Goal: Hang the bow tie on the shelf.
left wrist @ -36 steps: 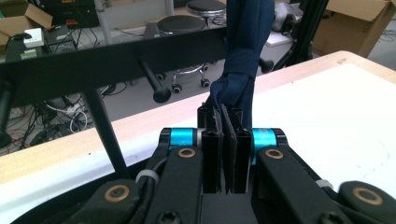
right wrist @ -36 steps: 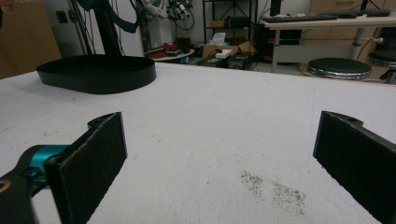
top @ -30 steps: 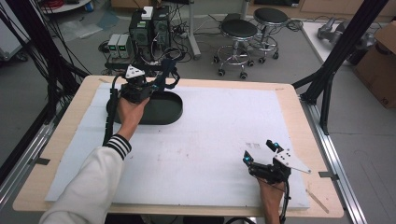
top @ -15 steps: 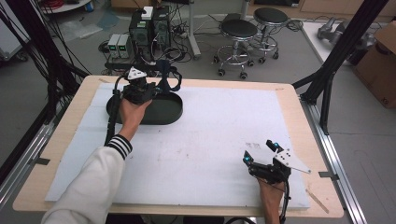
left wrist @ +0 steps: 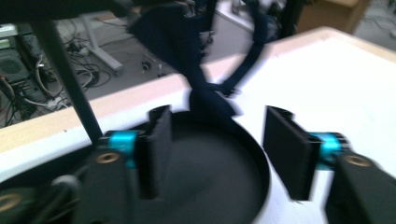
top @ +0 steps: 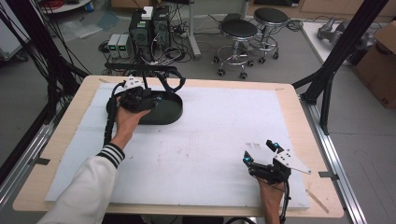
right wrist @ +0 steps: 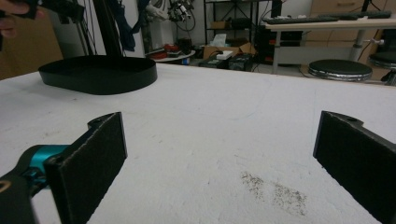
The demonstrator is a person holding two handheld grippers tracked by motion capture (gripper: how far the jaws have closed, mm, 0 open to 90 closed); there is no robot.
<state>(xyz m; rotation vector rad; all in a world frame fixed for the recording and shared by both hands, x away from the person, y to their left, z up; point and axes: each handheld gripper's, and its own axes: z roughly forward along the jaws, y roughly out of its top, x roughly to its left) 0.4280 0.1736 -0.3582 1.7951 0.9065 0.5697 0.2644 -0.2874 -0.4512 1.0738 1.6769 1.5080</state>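
Observation:
A black oval tray (top: 173,115) lies at the table's far left. My left gripper (top: 160,100) hovers over it, and its jaws have just been opening. In the left gripper view the left gripper (left wrist: 217,126) stands open over the tray (left wrist: 262,164). A dark navy cloth (left wrist: 205,93) hangs just beyond the pads and touches neither. From above, the cloth (top: 170,83) loops over the tray's far rim. Near the front right edge my right gripper (top: 258,150) rests low over the white mat, wide open with nothing in it (right wrist: 219,140). The tray (right wrist: 100,74) lies far off to its left.
A white mat (top: 224,126) covers most of the wooden table (top: 299,100). A grey smudge (right wrist: 275,191) marks the mat just ahead of the right gripper. Black frame posts (top: 336,60) stand at the table's right. Stools (top: 238,30) and computers (top: 140,28) sit on the floor beyond.
The left gripper has shifted a little right and down over the tray and its jaws have opened. The navy cloth has left the jaws and hangs over the far rim. The right gripper is still.

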